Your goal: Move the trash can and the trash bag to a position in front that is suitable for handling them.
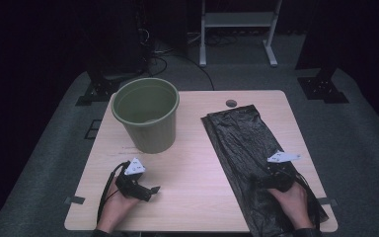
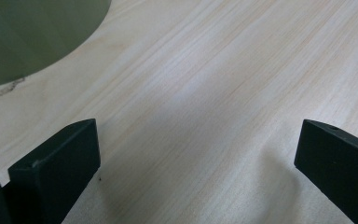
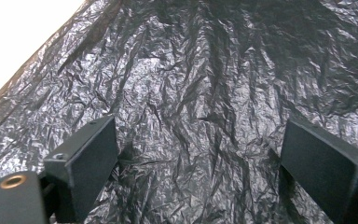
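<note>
Bag (image 1: 242, 148) lies flat, long axis running away from the person, directly under right gripper (image 3: 198, 154), jaws apart. Left gripper (image 2: 196, 158), jaws apart, over bare table (image 1: 187, 163) beside bin (image 1: 146, 118).

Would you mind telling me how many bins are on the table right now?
1. The green bin stands upright on the far left part of the table, left of the flat black bag; it also shows in the left gripper view.

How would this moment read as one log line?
left gripper: open, over table | right gripper: open, over black bag | bin: upright
</note>
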Demonstrator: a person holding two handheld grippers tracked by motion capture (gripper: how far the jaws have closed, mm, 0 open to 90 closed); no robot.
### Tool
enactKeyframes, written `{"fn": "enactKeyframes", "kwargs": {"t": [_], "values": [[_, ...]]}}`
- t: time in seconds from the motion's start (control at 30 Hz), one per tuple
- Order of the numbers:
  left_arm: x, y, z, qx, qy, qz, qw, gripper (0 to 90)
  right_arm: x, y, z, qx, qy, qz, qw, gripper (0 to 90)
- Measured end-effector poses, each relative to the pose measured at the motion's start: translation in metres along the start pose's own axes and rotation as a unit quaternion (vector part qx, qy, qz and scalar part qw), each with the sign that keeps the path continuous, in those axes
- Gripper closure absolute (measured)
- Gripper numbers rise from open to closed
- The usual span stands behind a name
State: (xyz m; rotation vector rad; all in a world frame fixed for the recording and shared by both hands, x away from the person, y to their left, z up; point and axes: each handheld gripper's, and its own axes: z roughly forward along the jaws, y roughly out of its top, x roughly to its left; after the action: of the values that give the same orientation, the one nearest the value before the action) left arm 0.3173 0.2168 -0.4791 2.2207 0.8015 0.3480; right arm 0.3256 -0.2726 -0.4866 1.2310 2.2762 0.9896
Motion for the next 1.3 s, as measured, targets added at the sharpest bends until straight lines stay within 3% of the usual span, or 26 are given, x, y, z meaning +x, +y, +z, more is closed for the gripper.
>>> {"fn": "enactKeyframes", "kwargs": {"t": [0.3,0.37,0.47,0.9,1.3], "values": [[0.002,0.006,-0.008,-0.011,-0.011,-0.011,0.9998,0.0,0.000,0.000,0.000,0.000,0.002,-0.001,1.0000,10.1],[0.003,0.010,-0.015,-0.017,-0.008,-0.019,0.9996,0.0,0.000,0.000,0.000,0.000,0.003,-0.001,1.0000,10.1],[0.005,0.013,-0.020,-0.021,-0.003,-0.015,0.9997,0.0,0.000,0.000,0.000,0.000,0.003,-0.001,1.0000,10.1],[0.011,0.037,-0.048,-0.054,0.009,-0.029,0.9981,0.0,0.000,0.000,0.000,0.000,0.002,-0.002,1.0000,10.1],[0.010,0.056,-0.060,-0.046,0.016,-0.027,0.9985,0.0,0.000,0.000,0.000,0.000,0.003,-0.002,1.0000,10.2]]}}
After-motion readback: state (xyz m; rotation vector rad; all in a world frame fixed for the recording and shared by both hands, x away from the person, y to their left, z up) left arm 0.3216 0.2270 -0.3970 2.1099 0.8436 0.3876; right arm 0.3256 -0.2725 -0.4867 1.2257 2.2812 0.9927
